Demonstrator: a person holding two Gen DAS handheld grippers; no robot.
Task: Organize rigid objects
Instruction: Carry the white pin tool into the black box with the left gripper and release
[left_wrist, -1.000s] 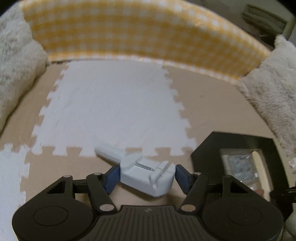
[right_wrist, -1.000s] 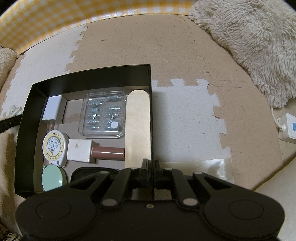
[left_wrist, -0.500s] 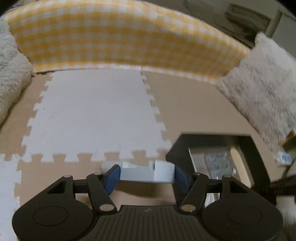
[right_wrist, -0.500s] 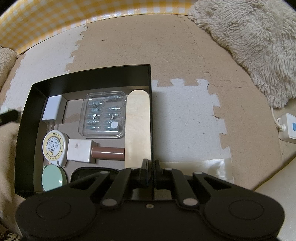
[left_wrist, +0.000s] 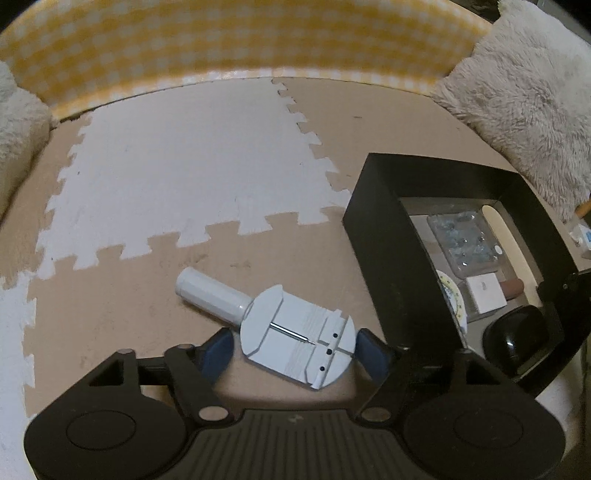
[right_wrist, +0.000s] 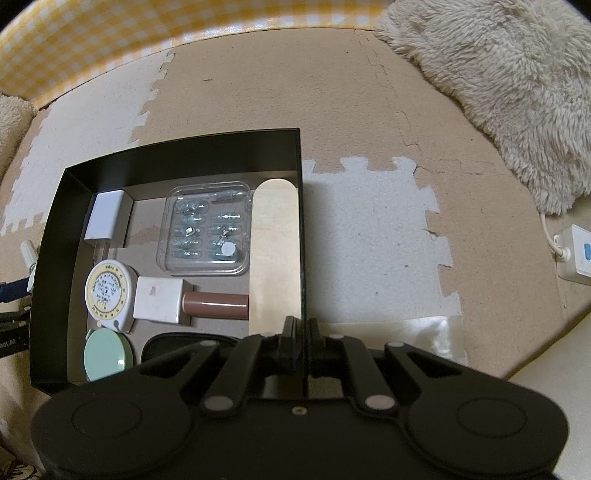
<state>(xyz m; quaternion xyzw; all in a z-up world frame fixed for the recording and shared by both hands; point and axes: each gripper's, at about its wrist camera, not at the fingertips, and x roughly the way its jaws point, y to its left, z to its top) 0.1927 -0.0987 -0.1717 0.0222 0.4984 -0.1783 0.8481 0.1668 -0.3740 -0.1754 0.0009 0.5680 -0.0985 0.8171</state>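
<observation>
**Supervisor:** What could you not make out?

**Operator:** From my left wrist view, the near side of the black box (left_wrist: 384, 236) blocked most of its contents, and the left gripper's own body cut off the floor closest to me. In the right wrist view, the black pouch (right_wrist: 166, 341) and the mint round lid (right_wrist: 107, 354) were partly covered by the right gripper (right_wrist: 302, 334). The print on the round tape measure (right_wrist: 109, 293) was too small for me to read. I found no legible brand anywhere.

**Supervisor:** Where was the task's piece?

**Operator:** The white watch link remover (left_wrist: 295, 339) was outside the box, just left of its wall, over the tan foam mat (left_wrist: 122, 295). Its flat body sat between the blue pads (left_wrist: 218, 350) of the left gripper (left_wrist: 295, 350), its cylindrical handle pointing away to the left. I could not confirm whether it touched the mat.

**Supervisor:** Gripper states?

**Operator:** The left fingers were closed in against the tool's two sides, grasping it. The right gripper was clenched on the box's right wall, beside the wooden stick (right_wrist: 275, 251).
</observation>
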